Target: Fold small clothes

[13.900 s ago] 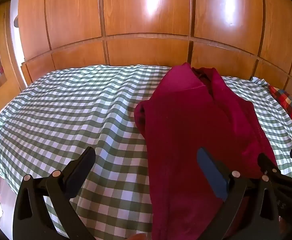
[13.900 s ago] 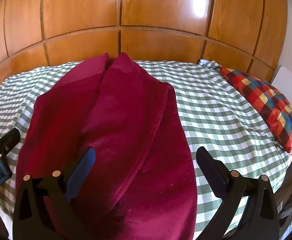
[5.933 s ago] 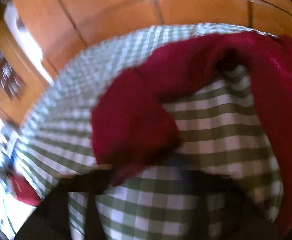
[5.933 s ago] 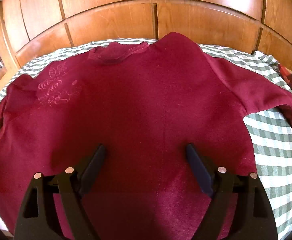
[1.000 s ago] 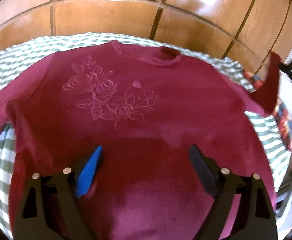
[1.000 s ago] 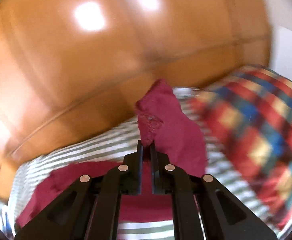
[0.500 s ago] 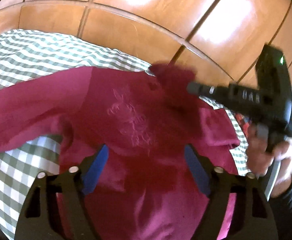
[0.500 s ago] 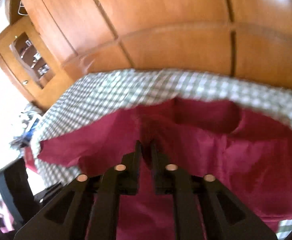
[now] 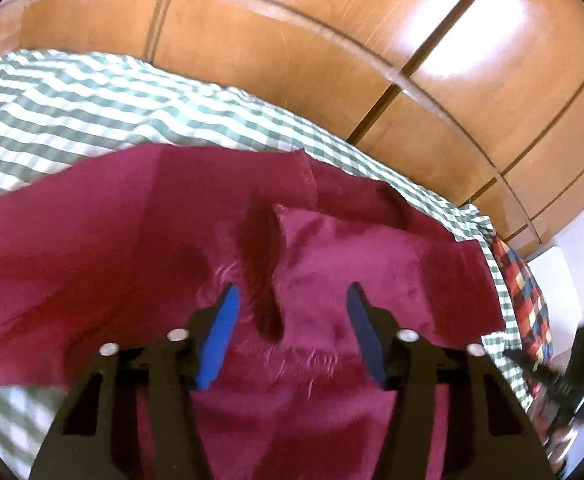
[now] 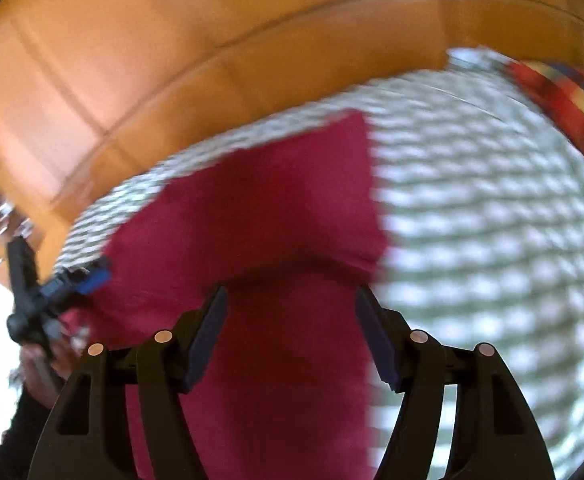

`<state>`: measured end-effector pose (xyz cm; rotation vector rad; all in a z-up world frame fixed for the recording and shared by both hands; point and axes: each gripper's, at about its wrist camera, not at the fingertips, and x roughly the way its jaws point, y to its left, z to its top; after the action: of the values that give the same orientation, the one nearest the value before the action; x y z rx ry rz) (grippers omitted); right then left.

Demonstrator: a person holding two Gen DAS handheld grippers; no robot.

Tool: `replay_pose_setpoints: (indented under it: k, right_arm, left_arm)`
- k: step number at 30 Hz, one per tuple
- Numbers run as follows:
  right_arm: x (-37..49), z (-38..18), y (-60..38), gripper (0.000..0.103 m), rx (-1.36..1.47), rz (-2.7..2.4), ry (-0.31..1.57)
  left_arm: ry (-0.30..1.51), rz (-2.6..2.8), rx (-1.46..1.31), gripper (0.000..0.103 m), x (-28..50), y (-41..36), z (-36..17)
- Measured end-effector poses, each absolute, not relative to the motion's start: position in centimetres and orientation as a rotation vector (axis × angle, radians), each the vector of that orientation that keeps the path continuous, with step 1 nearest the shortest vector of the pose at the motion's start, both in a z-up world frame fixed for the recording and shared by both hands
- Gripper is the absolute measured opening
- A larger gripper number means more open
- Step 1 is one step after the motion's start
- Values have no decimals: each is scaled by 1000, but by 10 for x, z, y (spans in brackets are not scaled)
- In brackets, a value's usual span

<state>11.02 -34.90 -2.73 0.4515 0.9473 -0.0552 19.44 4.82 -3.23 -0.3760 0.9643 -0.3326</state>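
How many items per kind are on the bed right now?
Red sweater: 1
Checked bedsheet: 1
Plaid pillow: 1
Grippers, left and right, both open above the sweater: 2
Total: 5

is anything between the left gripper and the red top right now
Nothing visible. The left gripper hangs open directly over the maroon sweatshirt, which lies on the checked bedspread with one side folded in. Only bare fabric shows between its fingers.

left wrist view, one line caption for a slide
Open left gripper above maroon sweater on checked bedspread.
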Motion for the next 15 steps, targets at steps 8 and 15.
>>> replay_pose_setpoints:
  k: [8, 15]
  right_arm:
    - [120, -57, -369, 65, 382, -227, 976]
    - [157, -65, -364, 65, 439, -290, 946]
  left_arm:
    - [927, -333, -409, 2, 209, 37, -3]
    - [832, -283, -428, 2, 197, 77, 32]
